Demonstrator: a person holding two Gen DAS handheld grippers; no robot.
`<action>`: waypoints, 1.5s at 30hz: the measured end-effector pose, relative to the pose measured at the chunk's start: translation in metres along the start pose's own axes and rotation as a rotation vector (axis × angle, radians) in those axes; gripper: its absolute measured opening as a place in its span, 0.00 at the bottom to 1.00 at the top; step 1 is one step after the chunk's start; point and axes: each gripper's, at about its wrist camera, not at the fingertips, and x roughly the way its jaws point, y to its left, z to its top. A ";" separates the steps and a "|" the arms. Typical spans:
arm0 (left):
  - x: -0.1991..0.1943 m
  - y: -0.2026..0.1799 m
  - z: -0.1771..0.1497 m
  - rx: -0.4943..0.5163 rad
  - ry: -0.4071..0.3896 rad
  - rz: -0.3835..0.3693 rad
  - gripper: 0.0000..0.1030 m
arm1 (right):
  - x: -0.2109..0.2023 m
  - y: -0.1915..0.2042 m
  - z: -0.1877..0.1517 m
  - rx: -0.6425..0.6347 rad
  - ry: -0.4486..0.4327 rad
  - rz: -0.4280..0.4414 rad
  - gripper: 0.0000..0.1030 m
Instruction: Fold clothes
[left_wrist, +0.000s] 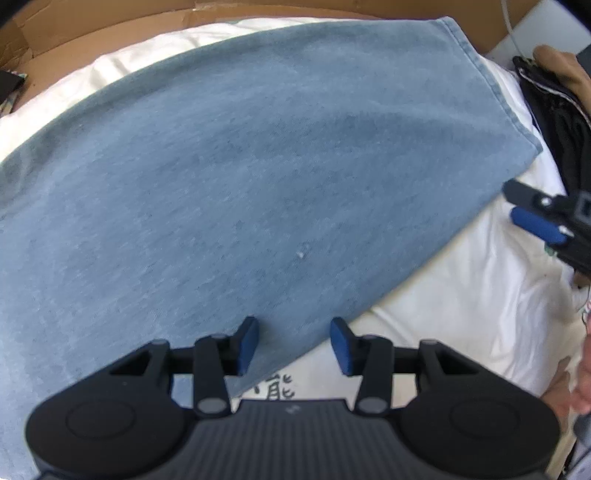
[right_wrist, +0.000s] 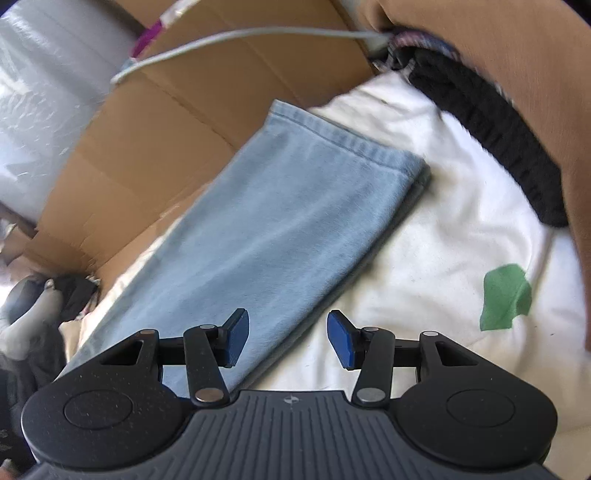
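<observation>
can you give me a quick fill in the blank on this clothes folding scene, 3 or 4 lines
1. The folded garment lying flat is light ____ in colour.
2. It lies on a ____ cloth.
3. The patch on that cloth is ____.
4. The jaws of the left gripper and of the right gripper stand ____, with nothing gripped.

Missing words: blue; white; green; open

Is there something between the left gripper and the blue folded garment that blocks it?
No, nothing visible does. The left gripper hangs with open jaws right over the near edge of the blue garment, with no other thing between them.
</observation>
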 end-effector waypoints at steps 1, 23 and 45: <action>-0.003 0.002 -0.001 -0.017 -0.001 -0.001 0.45 | -0.005 0.003 0.001 -0.009 -0.002 0.002 0.53; -0.125 0.059 -0.035 -0.295 -0.185 0.140 0.56 | -0.065 0.097 -0.006 -0.288 0.025 0.142 0.66; -0.096 0.148 -0.143 -0.457 -0.350 0.135 0.58 | 0.026 0.136 -0.118 -0.540 0.292 0.310 0.66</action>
